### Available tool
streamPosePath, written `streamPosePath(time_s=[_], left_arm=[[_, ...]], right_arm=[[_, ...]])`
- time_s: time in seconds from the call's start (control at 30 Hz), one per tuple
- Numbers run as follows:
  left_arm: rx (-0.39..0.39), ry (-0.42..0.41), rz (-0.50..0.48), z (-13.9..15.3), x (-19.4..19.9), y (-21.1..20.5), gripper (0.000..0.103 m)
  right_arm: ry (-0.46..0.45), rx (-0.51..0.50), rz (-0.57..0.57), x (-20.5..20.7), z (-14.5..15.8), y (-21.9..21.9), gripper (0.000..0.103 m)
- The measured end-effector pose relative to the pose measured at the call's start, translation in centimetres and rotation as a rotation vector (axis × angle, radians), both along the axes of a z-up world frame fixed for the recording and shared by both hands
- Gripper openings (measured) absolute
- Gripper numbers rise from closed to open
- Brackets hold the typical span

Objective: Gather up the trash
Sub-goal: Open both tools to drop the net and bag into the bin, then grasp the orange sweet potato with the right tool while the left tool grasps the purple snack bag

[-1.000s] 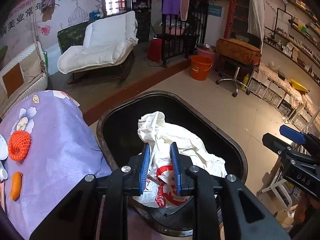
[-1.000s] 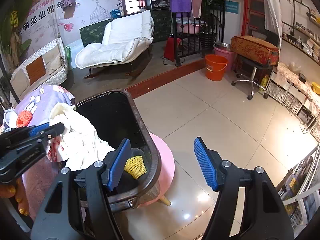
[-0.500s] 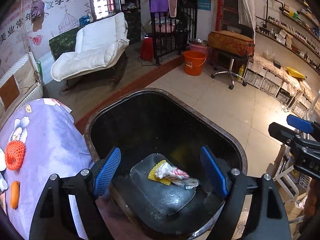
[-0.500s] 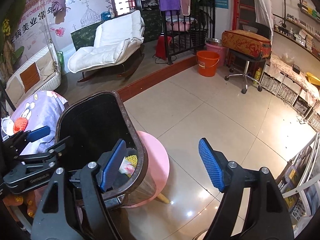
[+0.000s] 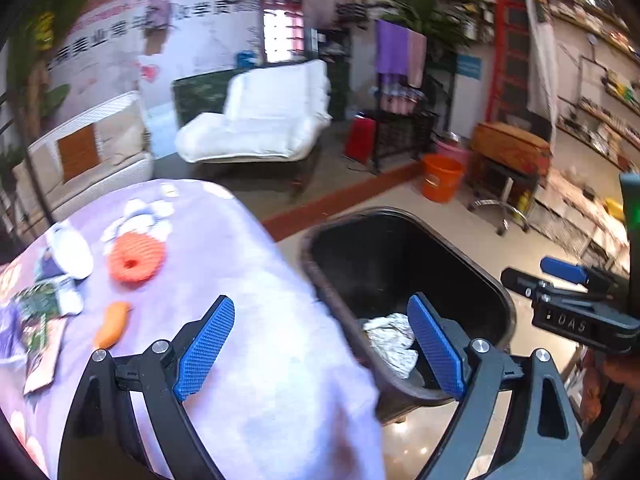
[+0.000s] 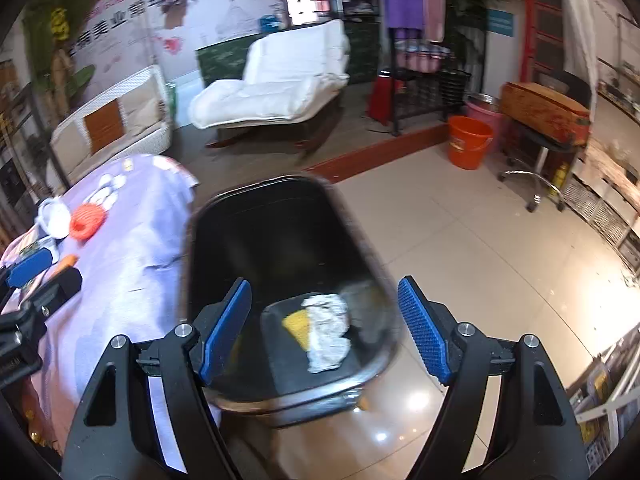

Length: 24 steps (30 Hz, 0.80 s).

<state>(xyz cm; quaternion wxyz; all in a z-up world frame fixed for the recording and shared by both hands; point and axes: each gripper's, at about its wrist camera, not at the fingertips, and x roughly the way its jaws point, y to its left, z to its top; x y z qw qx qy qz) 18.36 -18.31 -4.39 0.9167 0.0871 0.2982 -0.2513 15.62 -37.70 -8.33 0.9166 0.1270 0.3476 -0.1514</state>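
Black bin [image 6: 280,232], lilac floral tablecloth [image 5: 256,280]

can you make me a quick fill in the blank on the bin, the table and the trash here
1. The crumpled white bag lies inside the black ____.
2. Under the bag's edge in the bin shows a ____ net.
3. The orange net ring lies on the ____ cloth.
4. Nothing is between the pads of the left tool, so it is ____.

Missing words: bin; yellow; purple; empty
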Motion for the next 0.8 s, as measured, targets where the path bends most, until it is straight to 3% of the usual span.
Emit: streamPosePath(time_s=[0.27,0.53,0.63,0.8], left_arm=[[-0.045,-0.066,0.330,1.3,-0.6,11.3,0.088],[-0.056,-0.007,0.638,0.3,0.3,23.8,0.088],[-0.072,0.017,0.701,-0.2,1.3,27.6,0.088],[-0.097,0.050,0.722,-0.4,4.1,31.0,0.088]], right_arm=[[-0.005,0.007,0.233,3.0,0.1,7.8,0.076],[0.023,0.042,0.457,5.4,-0.2,15.9,0.076],[0.030,0.042,0.521,5.9,-0.1,18.7,0.076],[0.036,0.015,0.605,6.8,0.4,22.8,0.076]])
